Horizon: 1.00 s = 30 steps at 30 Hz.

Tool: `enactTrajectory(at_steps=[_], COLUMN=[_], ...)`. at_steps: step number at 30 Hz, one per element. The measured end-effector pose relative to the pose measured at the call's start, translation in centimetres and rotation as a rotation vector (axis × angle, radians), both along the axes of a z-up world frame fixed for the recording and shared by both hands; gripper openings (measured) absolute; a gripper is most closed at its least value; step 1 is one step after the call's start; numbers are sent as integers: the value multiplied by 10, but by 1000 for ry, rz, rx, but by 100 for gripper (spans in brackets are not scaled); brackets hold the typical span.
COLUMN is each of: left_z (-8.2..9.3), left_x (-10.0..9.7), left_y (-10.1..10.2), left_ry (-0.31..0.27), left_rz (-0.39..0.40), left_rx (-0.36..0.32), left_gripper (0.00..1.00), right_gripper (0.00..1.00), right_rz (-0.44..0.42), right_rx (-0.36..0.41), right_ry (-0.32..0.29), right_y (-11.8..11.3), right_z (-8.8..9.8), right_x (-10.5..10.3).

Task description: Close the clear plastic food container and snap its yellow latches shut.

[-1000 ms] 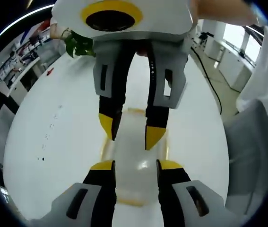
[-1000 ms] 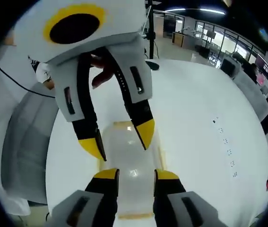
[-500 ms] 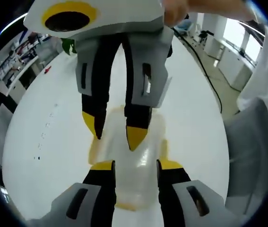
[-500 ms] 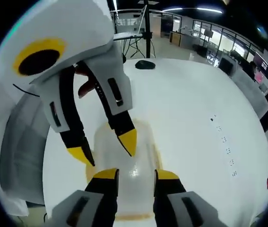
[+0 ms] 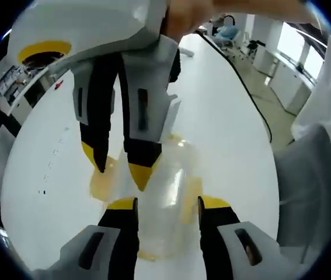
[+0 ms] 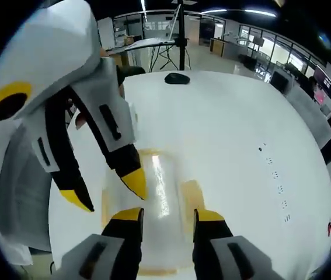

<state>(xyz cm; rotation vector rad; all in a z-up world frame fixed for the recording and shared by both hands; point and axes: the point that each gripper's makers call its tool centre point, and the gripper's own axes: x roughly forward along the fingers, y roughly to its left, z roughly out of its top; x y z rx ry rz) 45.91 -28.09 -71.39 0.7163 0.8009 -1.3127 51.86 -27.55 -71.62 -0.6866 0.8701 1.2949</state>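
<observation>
Working over the container (image 5: 165,192) on the white table (image 5: 229,128) — left gripper (image 5: 160,205) and right gripper (image 6: 166,214) both spread, jaws straddling the clear lid, pinching nothing. Yellow latch (image 6: 191,195) looks flared out, not snapped. Risk: tips slide off slick plastic, or uneven pressing skids the box across the table, leaving a latch unseated.

The clear container (image 5: 165,198) is half buried under the right gripper (image 5: 118,169) in the left gripper view, so its far end is hidden. Its near edge slips behind the left gripper (image 5: 160,204). Latches (image 6: 190,195) are just yellow smears in the right gripper view; can't tell if they're snapped. Small dark marks on the desk (image 6: 229,116) are too tiny to read.
</observation>
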Motion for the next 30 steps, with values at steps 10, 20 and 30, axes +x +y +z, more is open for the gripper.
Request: enactTrajectory(at_steps=[10, 20, 30], left_z=[-10, -18, -19], left_x=[-5, -4, 4], left_y=[2, 3, 3], left_ry=[-35, -105, -176], left_rz=[-16, -46, -29], left_rx=[32, 72, 84], left_gripper=[45, 45, 39], right_gripper=[37, 40, 40], right_rz=[2, 19, 54], right_rx=[-11, -25, -37], right_ry=[39, 89, 117], right_y=[-1, 2, 2], right_z=[-9, -16, -19], right_x=[0, -5, -3])
